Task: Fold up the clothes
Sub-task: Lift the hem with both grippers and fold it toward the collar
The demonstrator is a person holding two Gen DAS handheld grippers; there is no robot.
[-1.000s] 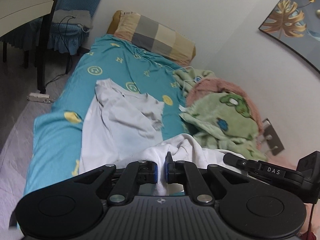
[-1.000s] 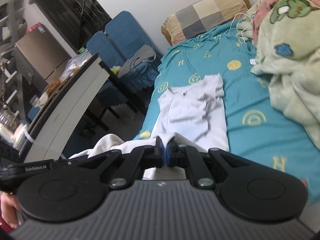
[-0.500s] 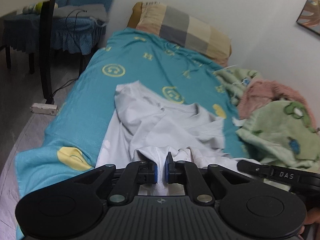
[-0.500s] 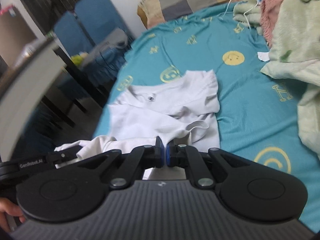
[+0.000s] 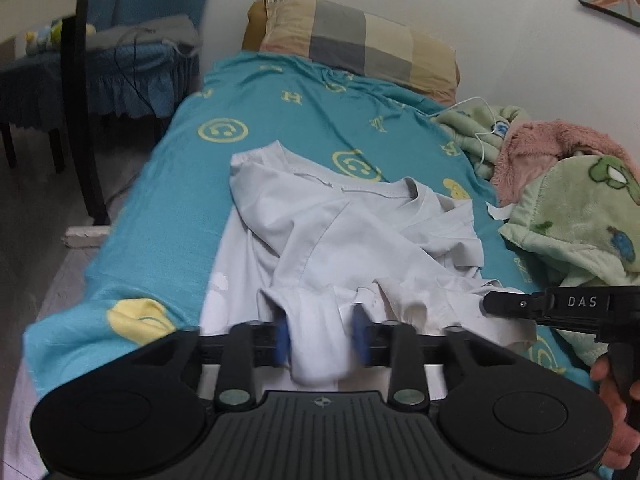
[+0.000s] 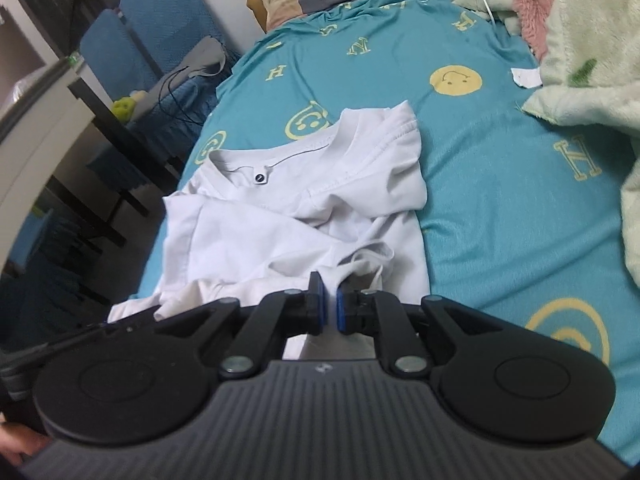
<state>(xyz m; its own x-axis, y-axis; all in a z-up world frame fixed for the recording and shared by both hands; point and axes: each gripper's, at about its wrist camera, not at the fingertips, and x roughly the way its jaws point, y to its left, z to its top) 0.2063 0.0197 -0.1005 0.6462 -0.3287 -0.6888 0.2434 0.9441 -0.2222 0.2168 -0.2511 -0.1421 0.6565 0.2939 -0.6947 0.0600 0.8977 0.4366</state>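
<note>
On teal bedsheet (image 5: 168, 184), rumpled white T-shirt (image 5: 320, 240) (collar far), hem between 2 opening claws: left (image 5: 320, 338), right (image 6: 329, 306).

Readable text: "DAS" in white capitals on the black arm of the right gripper (image 5: 576, 304), right edge of the left wrist view. Bedsheet (image 6: 500, 200), teal, printed with yellow serif letters: "H" at upper left and right of the right wrist view, "N" near top centre, plus smiley-face signs. Small round black tag on the white T-shirt (image 6: 280, 216) collar: print too small to read.
</note>
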